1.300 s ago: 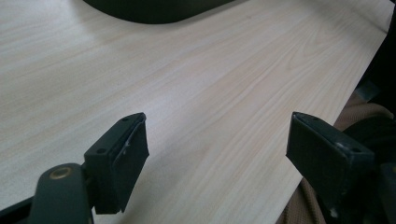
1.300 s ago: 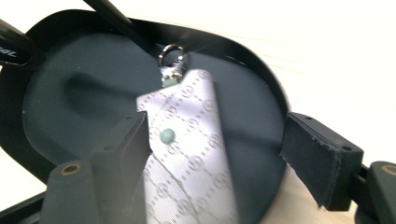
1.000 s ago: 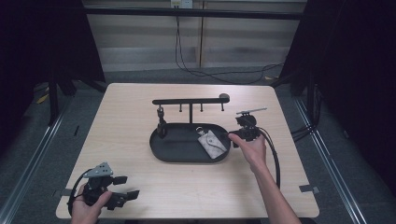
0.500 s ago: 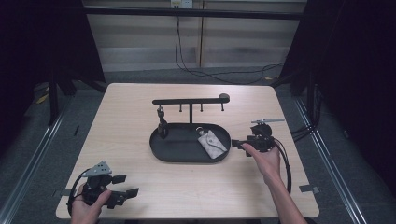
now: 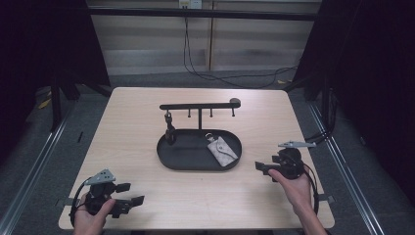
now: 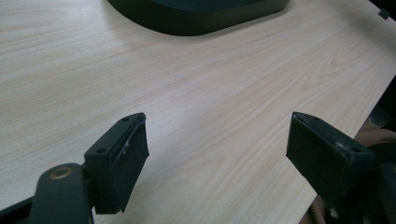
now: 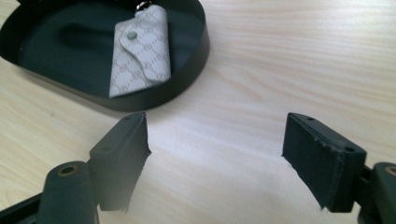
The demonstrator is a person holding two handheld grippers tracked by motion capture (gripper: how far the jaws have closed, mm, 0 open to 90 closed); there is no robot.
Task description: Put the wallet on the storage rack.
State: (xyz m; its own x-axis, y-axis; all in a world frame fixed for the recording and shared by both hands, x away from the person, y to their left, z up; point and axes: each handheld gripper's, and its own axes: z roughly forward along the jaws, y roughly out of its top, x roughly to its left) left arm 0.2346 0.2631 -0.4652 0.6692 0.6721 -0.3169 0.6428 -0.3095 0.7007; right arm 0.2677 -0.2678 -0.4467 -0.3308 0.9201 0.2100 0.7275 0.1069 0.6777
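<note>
From the high view, a black oval tray [image 5: 169,155] sits mid-table with a grey patterned key pouch [image 5: 223,151] lying in its right half; a small dark figure at the tray's left end is too small to identify. Behind the tray stands a black rack [image 5: 199,105] with short pegs. The right gripper [image 5: 263,168] lies just off the tray's right end, apart from it, its jaws pointing toward the tray. The left gripper [image 5: 131,194] rests near the table's front left corner, well apart from the tray.

The left gripper view shows its jaws spread wide over bare wood, nothing between them; just a slice of the tray's wall [image 6: 196,21] shows, cut off at the top edge.

The right gripper view shows its jaws released and empty, the pouch [image 7: 140,49] with its snap button clear ahead, its ring cut off at the top. The tray [image 7: 196,51] is only partly in frame.
</note>
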